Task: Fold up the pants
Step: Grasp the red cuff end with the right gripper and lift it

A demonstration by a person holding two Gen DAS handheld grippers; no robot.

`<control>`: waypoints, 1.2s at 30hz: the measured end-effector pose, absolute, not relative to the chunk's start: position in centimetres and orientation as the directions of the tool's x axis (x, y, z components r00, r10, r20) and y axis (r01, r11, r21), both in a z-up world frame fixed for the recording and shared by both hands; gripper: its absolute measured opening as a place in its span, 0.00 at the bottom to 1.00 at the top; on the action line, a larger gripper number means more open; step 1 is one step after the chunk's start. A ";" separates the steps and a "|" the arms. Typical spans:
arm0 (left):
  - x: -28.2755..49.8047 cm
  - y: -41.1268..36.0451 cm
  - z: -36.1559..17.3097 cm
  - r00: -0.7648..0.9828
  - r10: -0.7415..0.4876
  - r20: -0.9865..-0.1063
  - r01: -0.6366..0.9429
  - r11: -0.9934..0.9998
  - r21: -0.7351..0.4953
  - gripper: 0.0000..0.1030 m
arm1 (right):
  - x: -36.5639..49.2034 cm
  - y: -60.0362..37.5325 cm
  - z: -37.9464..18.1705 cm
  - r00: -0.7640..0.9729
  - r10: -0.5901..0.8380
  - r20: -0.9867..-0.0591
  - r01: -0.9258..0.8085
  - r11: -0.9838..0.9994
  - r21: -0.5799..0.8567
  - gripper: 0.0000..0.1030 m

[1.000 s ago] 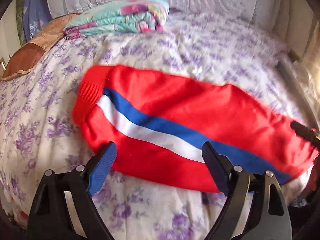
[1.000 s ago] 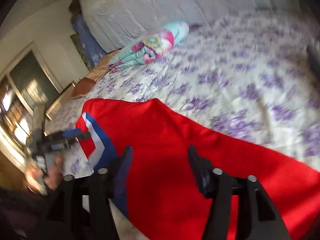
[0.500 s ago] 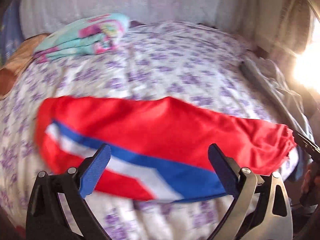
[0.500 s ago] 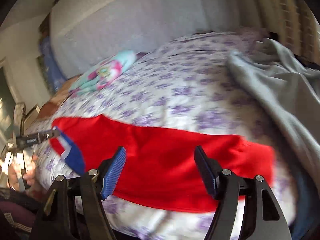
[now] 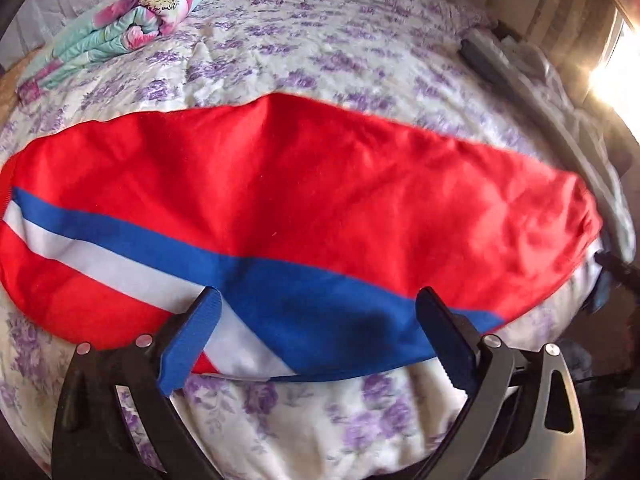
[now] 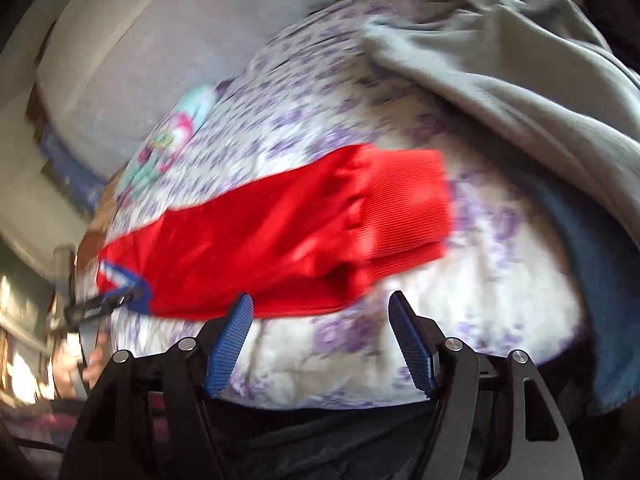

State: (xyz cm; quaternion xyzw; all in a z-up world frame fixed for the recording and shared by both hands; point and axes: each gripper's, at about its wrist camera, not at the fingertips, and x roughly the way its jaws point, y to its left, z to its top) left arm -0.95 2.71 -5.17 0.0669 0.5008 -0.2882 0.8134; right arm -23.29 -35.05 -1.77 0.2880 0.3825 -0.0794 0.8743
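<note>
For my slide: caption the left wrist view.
Open left gripper over red pants lying flat on a floral bedspread.

Your left gripper [image 5: 318,312] now hangs over the blue stripe at the near edge of the red pants [image 5: 312,184], its jaws wider than a second ago and empty. Your right gripper [image 6: 320,320] has swung from mid-leg to the ribbed cuff [image 6: 404,204].

A bed [image 5: 320,32] in a cream cover with purple flowers fills the room; a pale headboard [image 6: 168,48] stands behind it, and sunlight glares from the right edge [image 5: 612,76].
</note>
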 end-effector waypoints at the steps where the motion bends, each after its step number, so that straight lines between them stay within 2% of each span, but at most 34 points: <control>1: -0.9 2.3 -4.6 0.325 -0.434 -0.840 0.539 0.815 -0.212 0.92 | -23.6 -36.0 -1.9 0.708 0.071 -0.703 0.393 0.787 0.475 0.78; 3: -0.8 0.9 -3.3 0.322 -0.495 -0.807 0.564 0.785 -0.256 0.92 | -23.5 -37.1 -2.7 0.740 0.079 -0.668 0.413 0.730 0.544 0.84; 8: -3.1 -5.7 -1.6 0.223 -0.628 -0.746 0.693 0.640 -0.332 0.92 | -22.3 -38.1 -4.8 0.797 0.132 -0.590 0.380 0.650 0.659 0.83; 9: -3.8 -7.4 -1.7 0.187 -0.650 -0.737 0.722 0.600 -0.345 0.92 | -22.5 -38.3 -4.9 0.817 0.122 -0.564 0.368 0.643 0.671 0.77; 10: -4.4 -8.8 -2.1 0.161 -0.660 -0.734 0.742 0.571 -0.351 0.93 | -22.6 -38.5 -5.1 0.836 0.107 -0.538 0.357 0.639 0.682 0.54; 12: -5.1 -11.3 -3.8 0.116 -0.660 -0.743 0.772 0.530 -0.350 0.93 | -22.4 -38.8 -5.7 0.854 0.111 -0.508 0.341 0.619 0.707 0.27; 14: -5.3 -13.4 -6.9 0.045 -0.594 -0.803 0.775 0.528 -0.347 0.93 | -22.4 -38.9 -6.2 0.860 0.113 -0.498 0.332 0.618 0.713 0.27; 17: -7.9 -14.4 -7.1 0.121 -0.548 -0.828 0.846 0.493 -0.202 0.95 | -22.6 -39.2 -6.7 0.859 0.126 -0.496 0.325 0.614 0.719 0.28; 18: -8.5 -14.4 -7.0 0.114 -0.548 -0.828 0.854 0.481 -0.200 0.95 | -22.4 -39.3 -6.9 0.857 0.131 -0.498 0.327 0.610 0.722 0.34; 20: -8.2 -13.9 -6.5 0.077 -0.573 -0.816 0.846 0.470 -0.251 0.95 | -22.6 -39.3 -6.8 0.862 0.138 -0.487 0.317 0.603 0.732 0.36; 22: -6.7 -11.9 -5.5 0.013 -0.630 -0.777 0.797 0.475 -0.372 0.95 | -22.3 -38.6 -5.8 0.873 0.130 -0.470 0.288 0.640 0.713 0.24; 23: -5.7 -10.6 -4.9 0.004 -0.657 -0.754 0.769 0.483 -0.417 0.95 | -22.2 -38.1 -4.8 0.887 0.128 -0.444 0.255 0.664 0.702 0.23; 28: -1.0 -1.4 -0.7 0.177 -0.763 -0.622 0.614 0.580 -0.536 0.95 | -19.5 -32.4 2.8 0.909 0.176 -0.379 0.053 0.852 0.522 0.23; 31: 1.1 3.5 0.4 0.290 -0.757 -0.586 0.521 0.638 -0.567 0.95 | -15.3 -26.7 5.4 0.864 0.258 -0.432 -0.079 0.917 0.390 0.22; 33: 1.9 6.1 0.1 0.349 -0.728 -0.590 0.464 0.682 -0.565 0.95 | -11.2 -22.6 4.3 0.792 0.310 -0.525 -0.139 0.930 0.341 0.23; 35: 2.5 7.9 -1.2 0.358 -0.712 -0.605 0.406 0.702 -0.585 0.95 | -7.8 -19.3 1.5 0.701 0.343 -0.625 -0.184 0.934 0.307 0.35; 36: 2.7 8.5 -1.9 0.349 -0.708 -0.614 0.383 0.706 -0.596 0.95 | -5.9 -17.4 -0.8 0.624 0.360 -0.693 -0.214 0.932 0.291 0.46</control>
